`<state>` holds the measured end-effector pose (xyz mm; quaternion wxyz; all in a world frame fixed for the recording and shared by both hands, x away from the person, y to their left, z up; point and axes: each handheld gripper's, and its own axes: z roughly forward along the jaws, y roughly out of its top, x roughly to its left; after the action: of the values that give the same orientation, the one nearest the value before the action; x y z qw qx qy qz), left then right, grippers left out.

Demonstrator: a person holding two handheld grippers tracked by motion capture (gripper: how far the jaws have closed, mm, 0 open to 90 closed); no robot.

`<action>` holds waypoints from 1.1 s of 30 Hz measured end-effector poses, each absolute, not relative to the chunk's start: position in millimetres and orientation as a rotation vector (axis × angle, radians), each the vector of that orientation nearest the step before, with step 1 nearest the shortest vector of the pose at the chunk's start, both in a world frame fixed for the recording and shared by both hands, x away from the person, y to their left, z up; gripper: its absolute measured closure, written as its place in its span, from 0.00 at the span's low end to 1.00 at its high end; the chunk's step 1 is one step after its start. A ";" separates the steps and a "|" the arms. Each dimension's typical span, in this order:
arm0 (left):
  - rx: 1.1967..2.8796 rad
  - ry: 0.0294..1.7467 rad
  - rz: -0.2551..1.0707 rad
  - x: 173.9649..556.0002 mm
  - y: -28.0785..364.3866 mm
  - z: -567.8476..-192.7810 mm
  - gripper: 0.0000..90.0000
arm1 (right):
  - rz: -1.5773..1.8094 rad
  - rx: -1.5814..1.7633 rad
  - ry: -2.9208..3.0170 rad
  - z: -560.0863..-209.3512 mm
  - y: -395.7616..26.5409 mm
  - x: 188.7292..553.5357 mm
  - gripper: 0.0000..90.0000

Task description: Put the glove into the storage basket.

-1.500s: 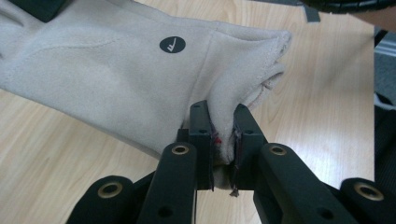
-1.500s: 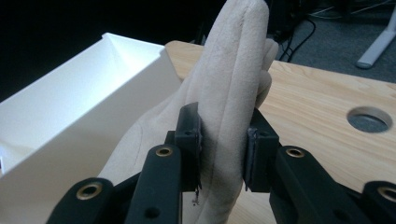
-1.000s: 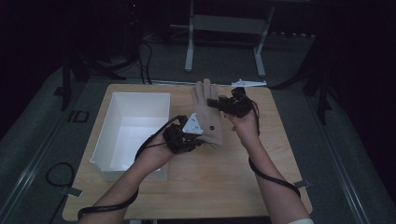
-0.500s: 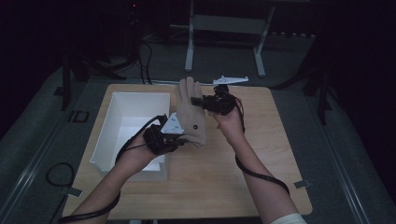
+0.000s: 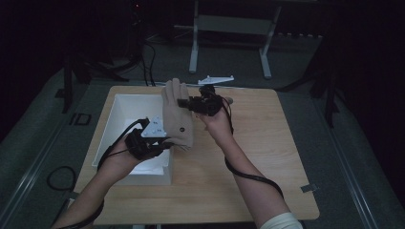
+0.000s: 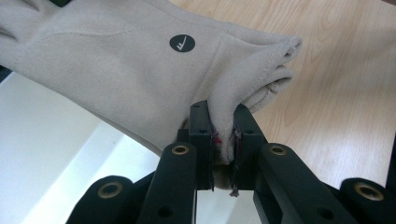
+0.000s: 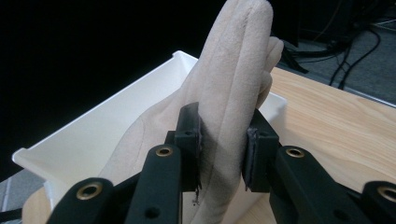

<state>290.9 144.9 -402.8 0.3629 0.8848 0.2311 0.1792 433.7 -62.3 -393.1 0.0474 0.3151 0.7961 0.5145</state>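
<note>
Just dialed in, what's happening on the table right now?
A person is holding a beige glove up between two grippers. The left gripper is shut on the cuff end, and the right gripper is shut on the finger end. The glove hangs in the air at the right edge of the white bin, which stands on the wooden table. It is not in the bin yet.
</note>
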 end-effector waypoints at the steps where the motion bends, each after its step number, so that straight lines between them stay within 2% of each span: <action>1: 2.274 0.602 0.456 290.3 148.3 -403.3 0.91 | 1.567 0.959 2.428 -393.3 -58.2 433.6 0.80; 17: 2.239 0.783 0.465 272.5 219.4 -426.5 0.91 | 1.568 0.898 2.520 -410.0 18.3 430.6 0.80; 25: 2.250 0.831 0.457 273.9 225.1 -443.9 0.91 | 1.517 0.925 2.557 -429.2 35.0 433.1 0.80; 33: 2.330 0.886 0.443 279.0 218.5 -463.9 0.91 | 1.410 0.930 2.609 -449.5 44.3 435.8 0.80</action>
<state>279.0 218.5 -463.9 0.3000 0.8779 0.3339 0.1668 435.8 44.3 -449.5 0.0169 0.2991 0.8393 0.4536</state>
